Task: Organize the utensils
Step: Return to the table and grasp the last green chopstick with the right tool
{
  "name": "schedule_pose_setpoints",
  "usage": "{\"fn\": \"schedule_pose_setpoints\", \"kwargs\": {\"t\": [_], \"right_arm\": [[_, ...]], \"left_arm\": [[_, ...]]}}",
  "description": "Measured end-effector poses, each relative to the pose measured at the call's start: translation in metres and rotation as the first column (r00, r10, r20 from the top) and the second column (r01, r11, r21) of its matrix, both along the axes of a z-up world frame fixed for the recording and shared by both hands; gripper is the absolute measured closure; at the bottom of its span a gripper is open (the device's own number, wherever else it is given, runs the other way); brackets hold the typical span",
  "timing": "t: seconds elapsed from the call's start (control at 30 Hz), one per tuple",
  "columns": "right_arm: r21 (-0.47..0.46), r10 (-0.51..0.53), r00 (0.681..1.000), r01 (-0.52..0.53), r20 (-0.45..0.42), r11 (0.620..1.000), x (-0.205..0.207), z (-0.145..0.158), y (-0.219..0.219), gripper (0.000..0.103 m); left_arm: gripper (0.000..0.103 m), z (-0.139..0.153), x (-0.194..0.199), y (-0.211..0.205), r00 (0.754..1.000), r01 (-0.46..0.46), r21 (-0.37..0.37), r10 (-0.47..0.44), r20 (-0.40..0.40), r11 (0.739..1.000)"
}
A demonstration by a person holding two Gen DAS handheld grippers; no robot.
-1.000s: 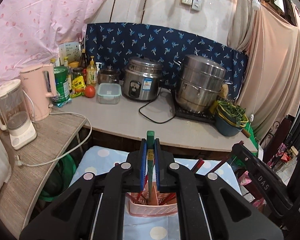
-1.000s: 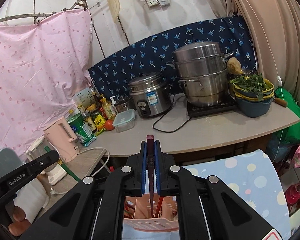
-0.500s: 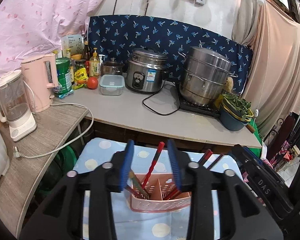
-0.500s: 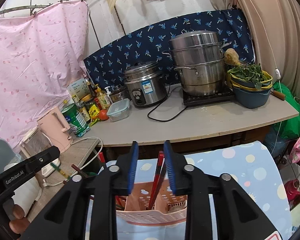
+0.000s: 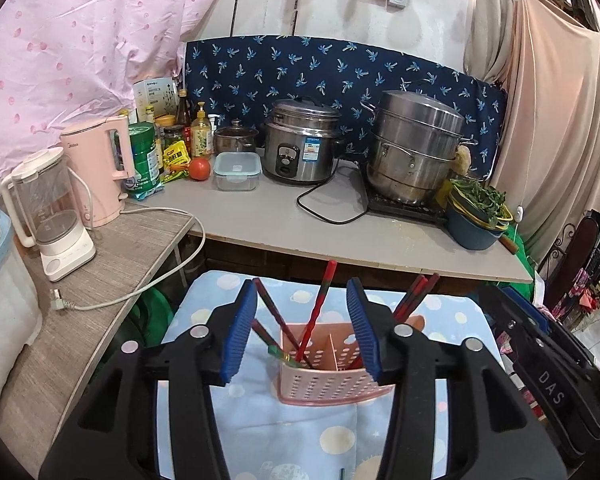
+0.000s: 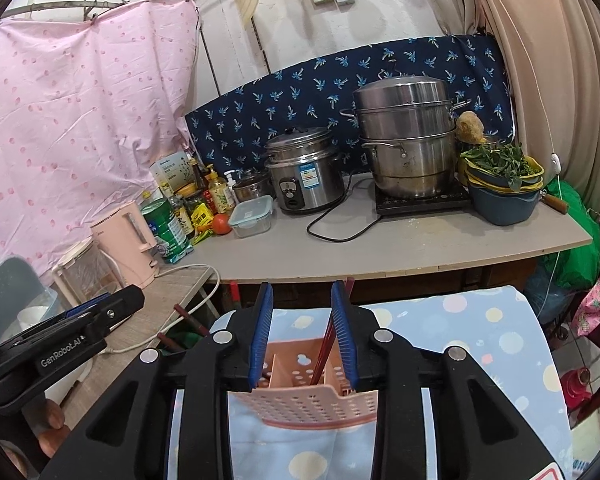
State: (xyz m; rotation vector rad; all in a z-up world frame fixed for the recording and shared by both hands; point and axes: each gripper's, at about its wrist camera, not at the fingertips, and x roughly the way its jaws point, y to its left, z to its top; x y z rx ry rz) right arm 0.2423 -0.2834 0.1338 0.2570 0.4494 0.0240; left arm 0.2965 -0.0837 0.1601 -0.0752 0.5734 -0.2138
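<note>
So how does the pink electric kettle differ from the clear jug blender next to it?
The pink electric kettle is opaque and pink all over; the clear jug blender is see-through on a white base. The kettle stands further back, the blender nearer the camera. Both are upright with handles, on the wood-grain side counter.

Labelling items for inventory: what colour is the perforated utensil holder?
Pink; the utensil holder shows best in the left wrist view.

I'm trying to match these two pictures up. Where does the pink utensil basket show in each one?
Left wrist view: the pink utensil basket sits low in the middle, between the open fingers of the left tool, on the dotted blue cloth.
Right wrist view: the basket is low in the middle, between the open right tool fingers.
Shared landmark: the rice cooker on the counter.
</note>
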Motion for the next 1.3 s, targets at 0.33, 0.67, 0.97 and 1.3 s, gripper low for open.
{"fn": "schedule_pose_setpoints", "kwargs": {"t": [0.33,0.67,0.97,1.3], "right_arm": [[0.008,0.016,0.998,-0.015,-0.058,1.000,-0.051,-0.028,0.014,0.068],[0.024,0.052,0.983,-0.049,-0.178,0.999,-0.112,-0.086,0.032,0.068],[-0.036,0.074,0.945,-0.090,-0.318,0.995,-0.169,-0.154,0.059,0.068],[-0.008,0.110,0.887,-0.127,-0.448,0.992,-0.212,-0.217,0.077,0.068]], "left_arm": [[0.053,-0.020,-0.042,0.010,1.000,-0.013,0.057,0.014,-0.016,0.998],[0.050,-0.074,-0.093,0.027,0.994,0.003,0.100,0.008,-0.106,0.995],[0.050,-0.128,-0.136,0.033,0.977,0.045,0.138,-0.015,-0.213,0.989],[0.050,-0.186,-0.177,0.043,0.943,0.075,0.169,-0.015,-0.332,0.983]]}}
